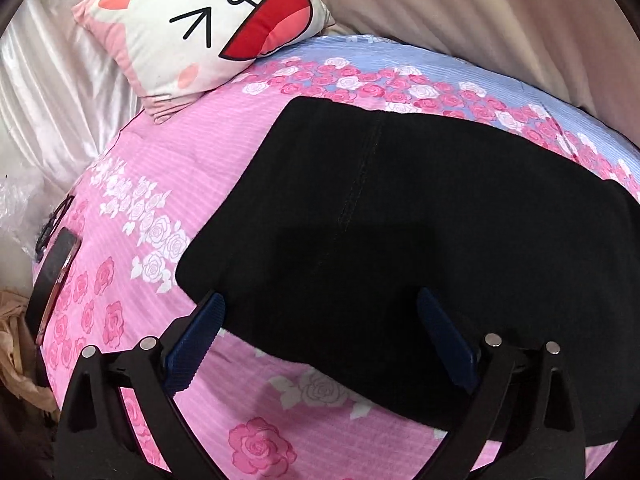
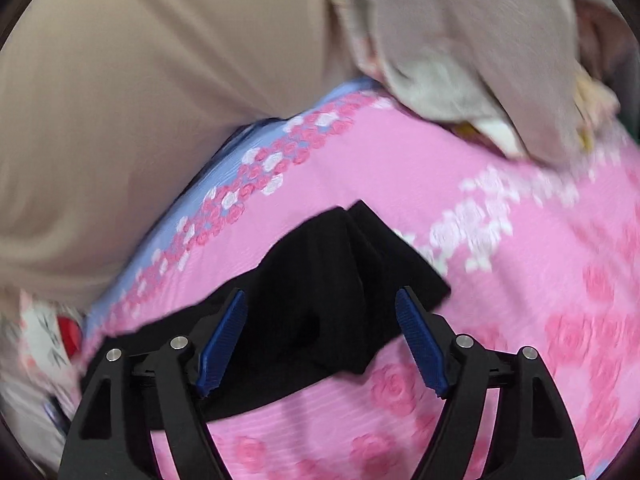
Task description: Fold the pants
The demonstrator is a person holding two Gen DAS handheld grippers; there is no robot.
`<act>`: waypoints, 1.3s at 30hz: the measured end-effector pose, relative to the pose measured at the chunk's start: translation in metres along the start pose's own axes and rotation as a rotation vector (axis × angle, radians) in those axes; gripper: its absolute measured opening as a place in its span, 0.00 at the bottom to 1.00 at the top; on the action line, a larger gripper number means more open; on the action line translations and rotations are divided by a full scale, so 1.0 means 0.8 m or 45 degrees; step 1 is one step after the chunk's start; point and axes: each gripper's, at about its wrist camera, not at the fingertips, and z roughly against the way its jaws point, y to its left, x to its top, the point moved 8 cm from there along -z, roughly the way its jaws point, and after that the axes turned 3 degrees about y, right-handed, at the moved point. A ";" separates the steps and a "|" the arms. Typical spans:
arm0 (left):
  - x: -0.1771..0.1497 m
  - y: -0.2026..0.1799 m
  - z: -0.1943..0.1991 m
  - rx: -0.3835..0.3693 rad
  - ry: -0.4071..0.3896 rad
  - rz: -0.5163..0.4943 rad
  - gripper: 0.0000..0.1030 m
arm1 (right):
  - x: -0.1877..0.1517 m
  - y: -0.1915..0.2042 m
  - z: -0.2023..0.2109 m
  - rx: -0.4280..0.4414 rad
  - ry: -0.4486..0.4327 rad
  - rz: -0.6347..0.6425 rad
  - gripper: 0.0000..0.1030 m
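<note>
The pants (image 1: 400, 232) lie on the bedsheet (image 1: 132, 160) as a flat black block with a centre seam; at least one fold appears done. Any remaining fold or final straightening cannot be judged. The left gripper (image 1: 320, 320) hangs over the near edge, jaws wide apart, gripping nothing. The right gripper (image 2: 320, 312) is likewise spread and empty. The left view shows the whole block and a pillow (image 1: 200, 28). Only the right view shows a pointed, uneven corner.
</note>
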 end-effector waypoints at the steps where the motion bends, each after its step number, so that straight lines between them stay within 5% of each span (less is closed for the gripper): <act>1: -0.001 0.002 0.000 -0.005 0.006 0.004 0.92 | -0.002 0.002 0.010 0.015 -0.027 -0.053 0.73; 4: 0.001 0.007 0.001 -0.002 0.022 0.026 0.92 | -0.018 0.034 0.028 0.160 -0.017 -0.126 0.74; 10: 0.009 -0.010 0.006 0.016 0.014 0.032 0.92 | -0.048 0.078 -0.031 0.076 0.108 -0.097 0.79; 11: 0.008 -0.012 0.004 0.022 0.014 0.029 0.92 | -0.047 0.074 -0.047 0.038 0.108 -0.101 0.72; 12: 0.009 -0.012 0.003 0.029 0.012 0.027 0.92 | -0.042 0.068 -0.061 0.009 0.081 -0.096 0.34; 13: 0.008 -0.012 0.003 0.029 0.009 0.026 0.93 | -0.032 0.065 -0.073 -0.044 0.056 -0.074 0.07; 14: 0.008 -0.011 0.002 0.023 0.012 0.028 0.93 | -0.023 0.060 -0.081 -0.078 0.053 -0.059 0.08; 18: 0.004 -0.003 0.001 0.012 0.025 0.051 0.94 | 0.007 0.108 0.001 0.288 -0.214 0.049 0.07; 20: 0.000 -0.003 0.000 0.009 0.011 0.059 0.95 | 0.010 0.096 0.022 0.307 -0.282 0.054 0.07; 24: 0.000 -0.008 -0.002 0.031 -0.014 0.057 0.96 | -0.018 -0.026 -0.067 0.084 0.004 -0.199 0.05; 26: 0.001 -0.009 -0.002 0.039 -0.004 0.046 0.96 | -0.029 -0.042 -0.072 0.210 -0.015 -0.318 0.09; 29: 0.001 -0.009 -0.002 0.036 -0.001 0.045 0.96 | -0.028 -0.036 -0.055 0.177 -0.060 -0.284 0.36; 33: 0.001 -0.010 -0.002 0.051 -0.004 0.048 0.96 | -0.012 -0.030 -0.055 0.163 -0.069 -0.274 0.40; 34: 0.002 -0.010 -0.002 0.051 -0.002 0.046 0.96 | -0.005 -0.028 -0.053 0.160 -0.090 -0.260 0.37; 35: 0.002 -0.009 -0.003 0.047 0.001 0.045 0.96 | 0.004 -0.032 -0.053 0.127 -0.113 -0.231 0.07; 39: -0.001 -0.002 -0.003 0.007 0.012 0.053 0.96 | 0.008 -0.047 -0.056 0.012 -0.152 -0.182 0.05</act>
